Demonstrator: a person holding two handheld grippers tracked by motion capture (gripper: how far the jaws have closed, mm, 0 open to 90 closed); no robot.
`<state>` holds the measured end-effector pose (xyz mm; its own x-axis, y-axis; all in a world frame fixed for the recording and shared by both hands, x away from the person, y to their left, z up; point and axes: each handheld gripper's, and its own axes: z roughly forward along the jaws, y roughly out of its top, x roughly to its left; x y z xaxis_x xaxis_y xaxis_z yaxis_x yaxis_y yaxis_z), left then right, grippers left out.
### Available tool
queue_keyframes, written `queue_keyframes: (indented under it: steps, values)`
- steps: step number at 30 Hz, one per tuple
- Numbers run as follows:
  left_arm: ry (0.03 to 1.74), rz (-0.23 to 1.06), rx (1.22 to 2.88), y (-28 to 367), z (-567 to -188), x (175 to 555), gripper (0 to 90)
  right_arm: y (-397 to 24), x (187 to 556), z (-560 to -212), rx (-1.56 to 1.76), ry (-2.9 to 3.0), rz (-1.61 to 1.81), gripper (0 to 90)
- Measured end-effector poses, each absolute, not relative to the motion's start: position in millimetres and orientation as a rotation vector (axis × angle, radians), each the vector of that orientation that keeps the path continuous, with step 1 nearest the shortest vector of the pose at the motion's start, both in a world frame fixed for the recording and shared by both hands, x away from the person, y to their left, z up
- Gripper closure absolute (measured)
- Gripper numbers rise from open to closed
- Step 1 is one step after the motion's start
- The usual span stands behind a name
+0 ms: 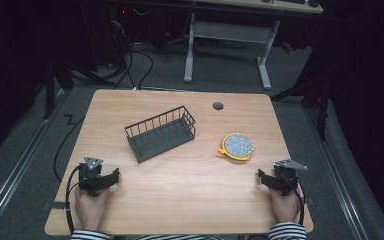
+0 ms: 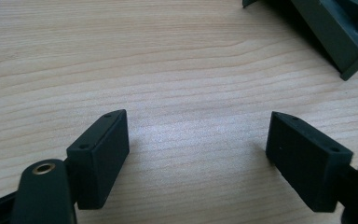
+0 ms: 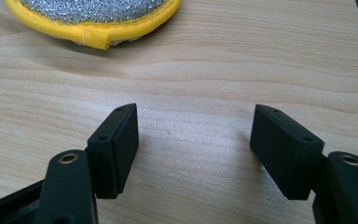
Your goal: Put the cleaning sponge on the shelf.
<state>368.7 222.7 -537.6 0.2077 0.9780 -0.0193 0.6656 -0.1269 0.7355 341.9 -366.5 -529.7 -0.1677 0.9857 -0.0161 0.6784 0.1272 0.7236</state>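
A dark wire basket (image 1: 161, 133) stands slantwise near the middle of the wooden table (image 1: 180, 175); one of its corners (image 2: 340, 37) reaches into the left gripper view at top right. To its right lies a round scouring pad (image 1: 238, 146) with a silver face and a yellow rim, also seen at the top of the right gripper view (image 3: 93, 18). My left gripper (image 1: 114, 176) rests at the front left, open, nothing between its jaws (image 2: 198, 144). My right gripper (image 1: 263, 177) rests at the front right, open and empty (image 3: 193, 140), a short way before the pad.
A round cable hole (image 1: 218, 106) sits near the table's far edge. Beyond the table are a white desk frame (image 1: 227, 45) and cables on the grey floor. Bare wood lies between the two grippers.
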Motion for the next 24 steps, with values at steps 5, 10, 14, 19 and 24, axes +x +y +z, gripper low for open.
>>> queue_keyframes:
  steps: [5, 10, 14, 19, 24]
  values:
    - [1.519, 0.647, 1.871, 222.8, -537.3, 368.6, 22.6, -366.4, 342.0, -529.9, 1.6, 1.906, 0.805, 32.6]
    - [1.519, 0.648, 1.87, 223.0, -537.2, 368.5, 24.1, -366.3, 342.0, -529.9, 1.6, 1.906, 0.804, 32.6]
    - [1.519, 0.648, 1.869, 223.0, -537.2, 368.6, 24.1, -366.3, 342.0, -529.9, 1.6, 1.906, 0.804, 32.6]
    - [1.52, 0.647, 1.865, 222.8, -537.3, 368.6, 24.0, -366.3, 342.0, -529.9, 1.6, 1.906, 0.804, 32.6]
    - [1.515, 0.644, 1.866, 223.4, -537.3, 368.6, 23.7, -366.3, 341.9, -529.8, 1.599, 1.907, 0.804, 32.5]
